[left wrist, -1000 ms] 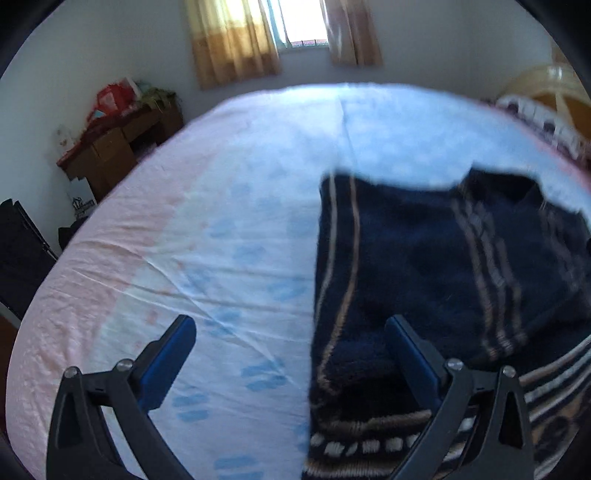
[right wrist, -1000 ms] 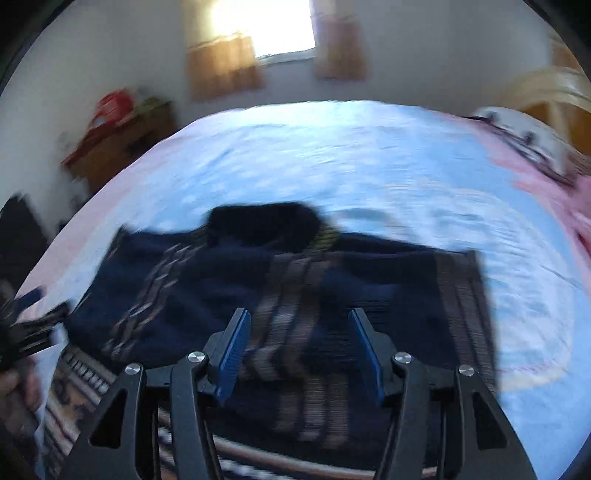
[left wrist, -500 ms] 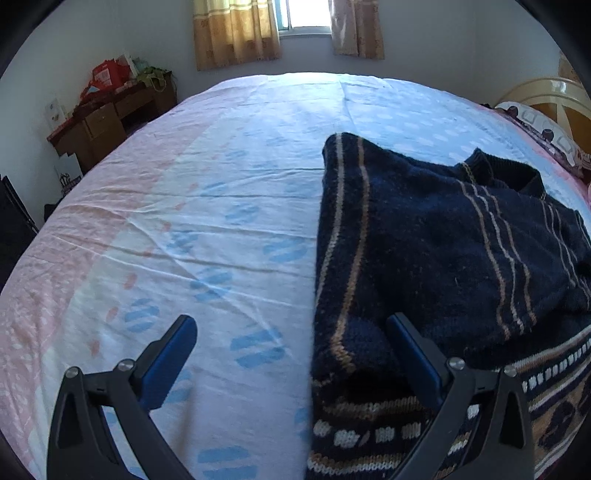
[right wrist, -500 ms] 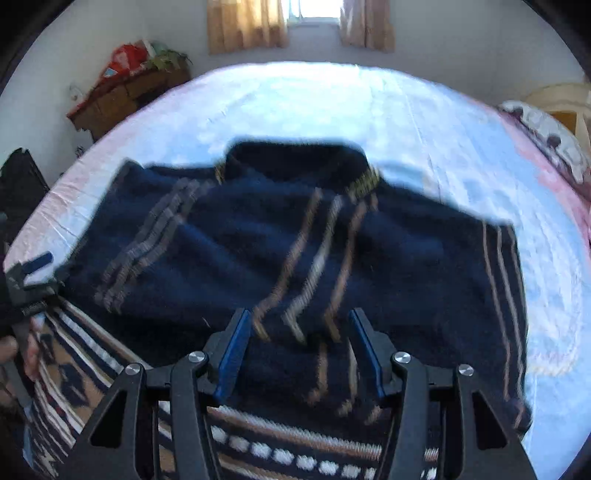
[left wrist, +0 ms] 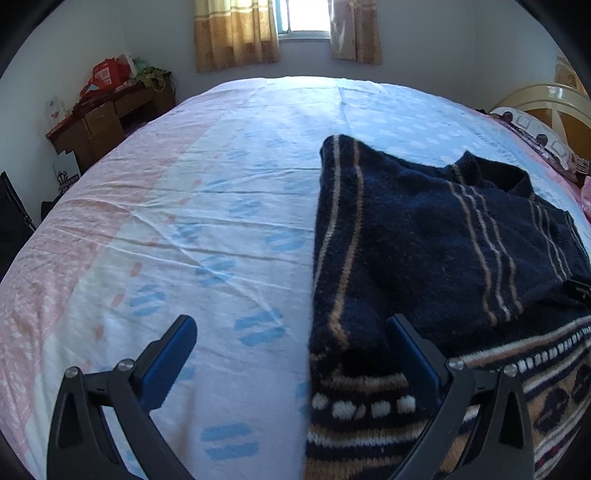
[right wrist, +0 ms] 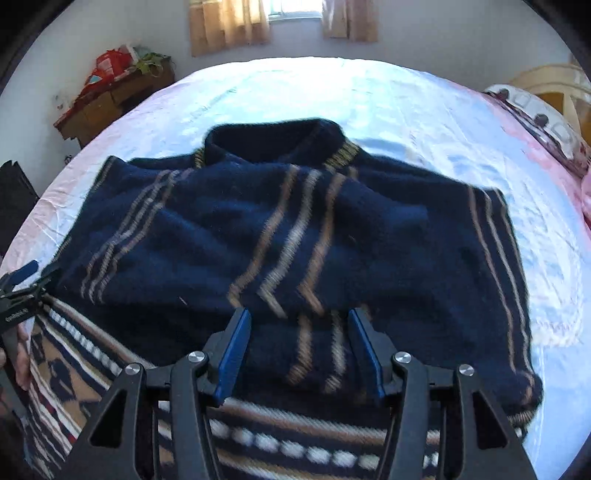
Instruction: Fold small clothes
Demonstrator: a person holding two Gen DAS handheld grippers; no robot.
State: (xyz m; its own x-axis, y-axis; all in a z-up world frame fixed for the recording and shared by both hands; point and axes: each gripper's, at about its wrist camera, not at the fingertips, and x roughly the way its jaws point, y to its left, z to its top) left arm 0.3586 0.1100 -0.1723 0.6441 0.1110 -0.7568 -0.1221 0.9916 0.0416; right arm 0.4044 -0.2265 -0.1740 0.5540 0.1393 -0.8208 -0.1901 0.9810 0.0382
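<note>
Holding: nothing; my left gripper [left wrist: 291,354] gapes wide, my right gripper [right wrist: 299,343] parted
Sweater: navy striped sweater [right wrist: 295,236], sleeves folded in, on bedsheet [left wrist: 207,221]
Writing: left gripper's label, unreadable

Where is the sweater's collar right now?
In the right wrist view the collar sits at the sweater's far edge, toward the window, lying on the bed sheet.

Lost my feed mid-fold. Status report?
Left gripper open, right gripper open, neither gripping. Navy sweater flat on bed, sleeves folded in. Nothing in the way.
</note>
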